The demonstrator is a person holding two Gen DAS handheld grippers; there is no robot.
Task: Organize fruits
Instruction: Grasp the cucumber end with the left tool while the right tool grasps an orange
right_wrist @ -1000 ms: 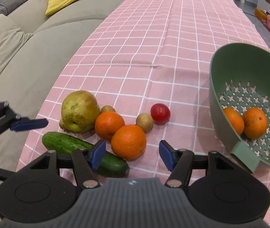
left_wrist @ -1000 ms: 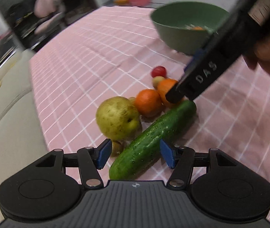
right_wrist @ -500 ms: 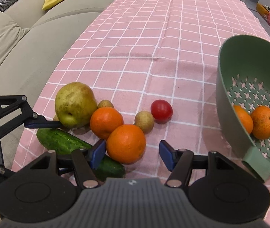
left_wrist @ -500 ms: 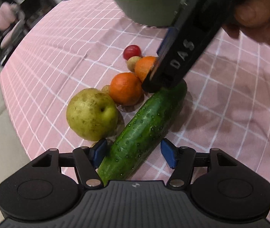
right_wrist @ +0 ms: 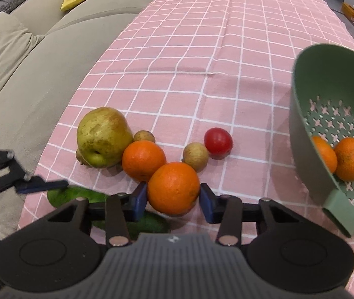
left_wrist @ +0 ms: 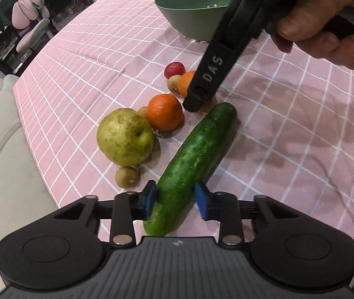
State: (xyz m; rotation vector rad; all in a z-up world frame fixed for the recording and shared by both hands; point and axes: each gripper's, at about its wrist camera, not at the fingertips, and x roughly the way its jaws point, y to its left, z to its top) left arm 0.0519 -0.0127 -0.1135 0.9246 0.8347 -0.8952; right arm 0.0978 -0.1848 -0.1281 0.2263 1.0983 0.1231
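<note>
Both claws have just been closing: the left gripper (left_wrist: 175,200) is now pinched on the cucumber (left_wrist: 196,159), near the table's (right_wrist: 201,49) sofa-side edge. The right gripper (right_wrist: 174,200) is clamped on the nearest orange (right_wrist: 174,188) (two are already in the green colander (right_wrist: 301,114)). Both pieces are judged ready for lifting.

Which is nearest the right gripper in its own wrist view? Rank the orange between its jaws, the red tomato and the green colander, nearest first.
1. The orange, between the pads of the right gripper, whose jaws have just been closing on it.
2. The red tomato, beyond it, slightly right.
3. The green colander, far right, holding two oranges.
</note>
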